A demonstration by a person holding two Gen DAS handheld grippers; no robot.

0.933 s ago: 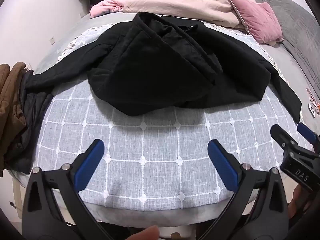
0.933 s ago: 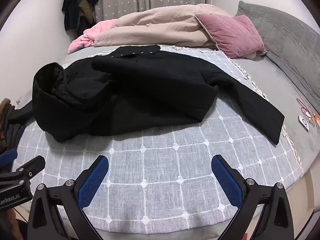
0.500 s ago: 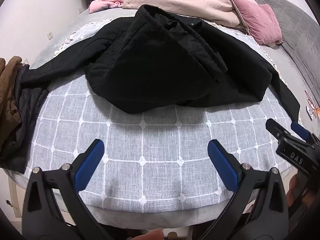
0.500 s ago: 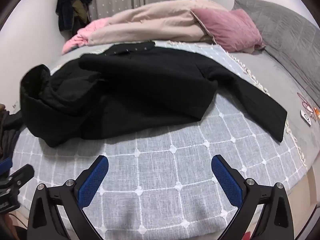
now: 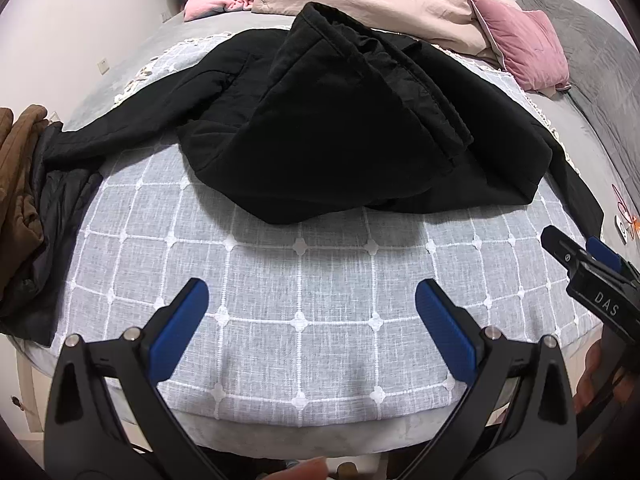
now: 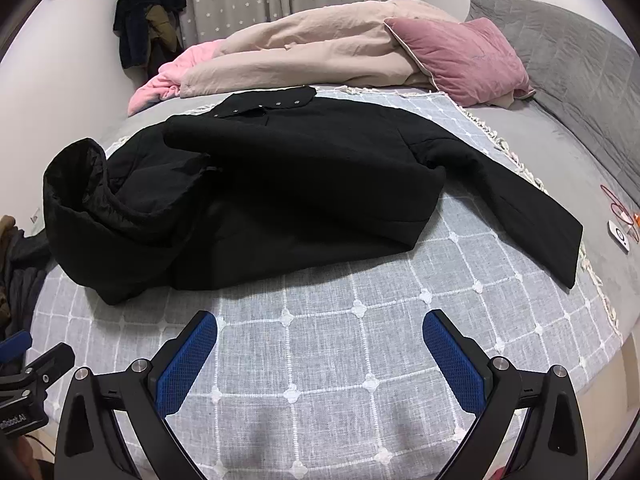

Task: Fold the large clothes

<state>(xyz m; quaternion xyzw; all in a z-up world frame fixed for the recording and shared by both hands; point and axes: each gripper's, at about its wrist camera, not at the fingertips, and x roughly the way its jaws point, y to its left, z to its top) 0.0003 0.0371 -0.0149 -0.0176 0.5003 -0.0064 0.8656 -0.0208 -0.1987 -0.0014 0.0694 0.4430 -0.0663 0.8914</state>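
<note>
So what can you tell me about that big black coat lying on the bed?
The black padded coat looks like thick, matte, quilted fabric. It lies on the grey checked bedspread, only partly flat: its near-left part is flipped up into a bulky fold, showing a shinier lining. One long sleeve stretches out to the right, the other to the left towards a pile of dark and brown clothes. A flap with metal snaps sits at the far edge. Neither tool touches it.
</note>
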